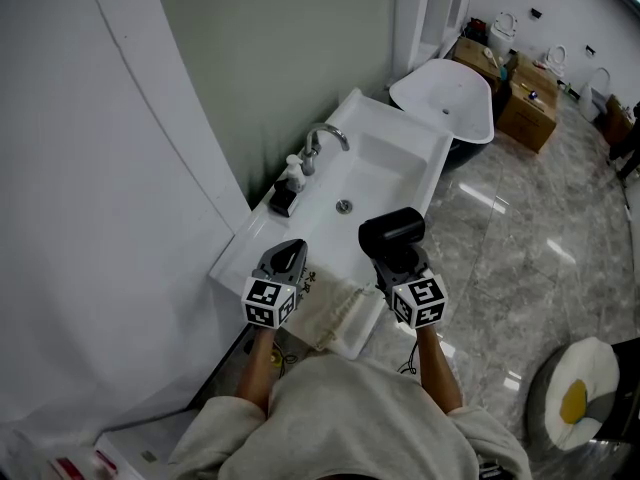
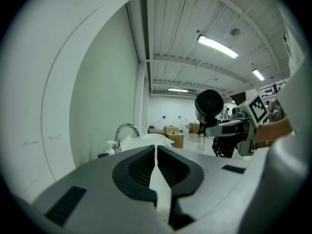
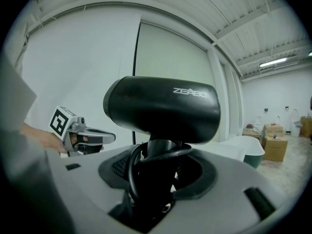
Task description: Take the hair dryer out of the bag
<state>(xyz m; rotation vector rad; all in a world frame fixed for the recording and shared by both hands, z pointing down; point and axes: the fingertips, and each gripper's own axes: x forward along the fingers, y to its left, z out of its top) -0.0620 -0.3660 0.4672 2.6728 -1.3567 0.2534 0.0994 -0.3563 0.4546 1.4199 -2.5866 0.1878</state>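
The right tool (image 1: 398, 258) is clamped on the handle of the black hair dryer (image 1: 392, 230). In the right gripper view the handle stands upright between the jaws of the tool (image 3: 158, 165). A loop of black cord (image 3: 141, 165) is caught round the handle, and the dryer's barrel (image 3: 161, 108) lies crosswise just above the jaw tips, at 12 o'clock.

In the head view the dryer is clear of the bag (image 1: 335, 316) and held up over the near end of the white bench (image 1: 245, 253). The pale cloth bag lies flat on that end, at about 7 o'clock from the dryer, between the two tools and nearer the person.

The left tool (image 1: 291, 249) is at 9 o'clock from the dryer and well apart from it. Its jaws are closed, leaving only a thin slit (image 2: 156, 150). A pale strip shows in the slit, but I cannot tell what it is. In the left gripper view the dryer (image 2: 209, 104) and the right tool (image 2: 222, 130) are at 2 o'clock.

The sink (image 1: 375, 168) and tap (image 1: 325, 140) lie beyond both tools, at 12 o'clock.
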